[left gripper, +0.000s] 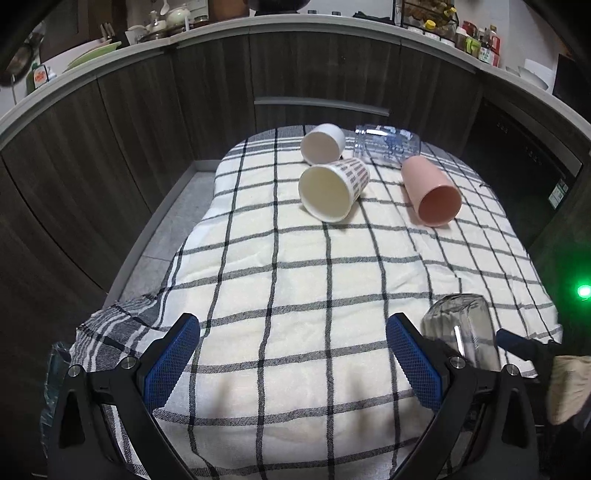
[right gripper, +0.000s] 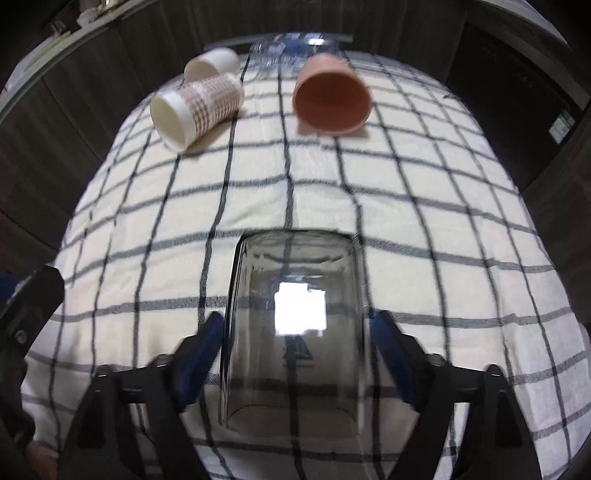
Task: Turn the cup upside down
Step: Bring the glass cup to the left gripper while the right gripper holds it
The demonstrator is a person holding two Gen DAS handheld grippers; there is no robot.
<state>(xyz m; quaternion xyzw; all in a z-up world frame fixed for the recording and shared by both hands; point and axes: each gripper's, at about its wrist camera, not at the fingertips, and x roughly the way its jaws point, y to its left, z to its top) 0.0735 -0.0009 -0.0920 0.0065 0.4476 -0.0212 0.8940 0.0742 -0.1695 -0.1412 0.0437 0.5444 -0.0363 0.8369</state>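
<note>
A clear glass cup [right gripper: 295, 325] stands between the blue pads of my right gripper [right gripper: 295, 343], base up above the checked cloth [right gripper: 443, 221]. The pads press its sides. The same glass shows in the left wrist view [left gripper: 461, 332] at the lower right. My left gripper [left gripper: 291, 354] is open and empty over the near part of the cloth [left gripper: 295, 295]. On the far side lie a pink cup [left gripper: 430, 190], a patterned white cup [left gripper: 332, 188], a plain white cup [left gripper: 322, 143] and a clear printed glass [left gripper: 388, 142], all on their sides.
The cloth covers a small table with dark wooden cabinets [left gripper: 147, 129] behind and to the left. A worktop [left gripper: 332, 29] with bottles and dishes runs above them. A grey floor strip [left gripper: 173, 221] lies left of the table.
</note>
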